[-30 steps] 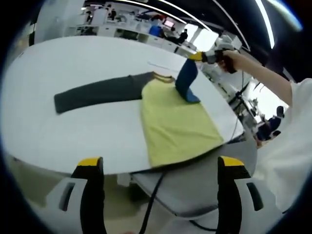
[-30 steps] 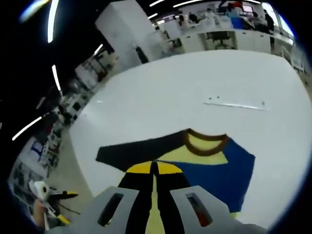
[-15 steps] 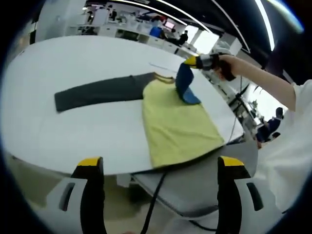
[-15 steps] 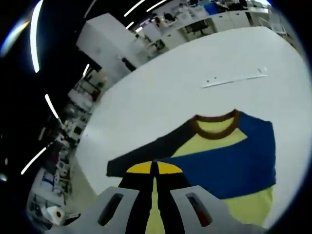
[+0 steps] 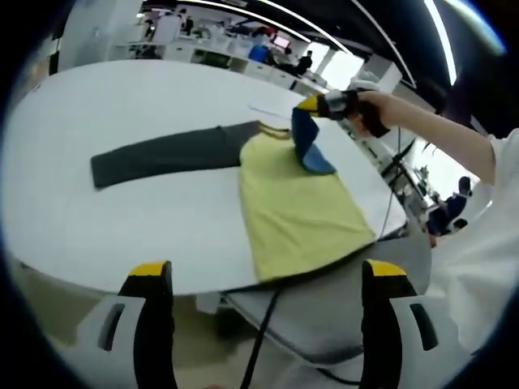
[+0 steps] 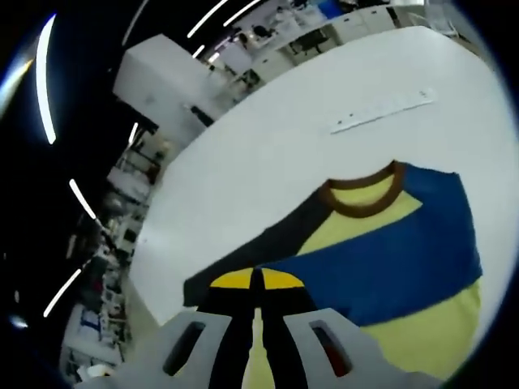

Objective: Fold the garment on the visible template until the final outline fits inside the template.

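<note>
1. Left gripper (image 5: 268, 279) hangs spread and empty off the table's (image 5: 122, 97) near edge.
2. My right gripper (image 5: 312, 104) pinches the blue sleeve (image 5: 306, 142), lifted over the yellow shirt (image 5: 296, 203) by the table's right edge; its jaws meet on cloth.
3. Folding looks barely begun: the dark sleeve (image 5: 162, 154) lies outstretched, and I can't pick out a template.
4. Behind, desks under strip lights.

This is a big open work room, like a lab or an office. Long light strips (image 5: 284, 12) run across the dark ceiling. Rows of white desks (image 5: 203, 55) stand far back, with people (image 5: 305, 60) and a bright screen (image 5: 281, 39). A wide white table (image 5: 122, 105) sits in front.
</note>
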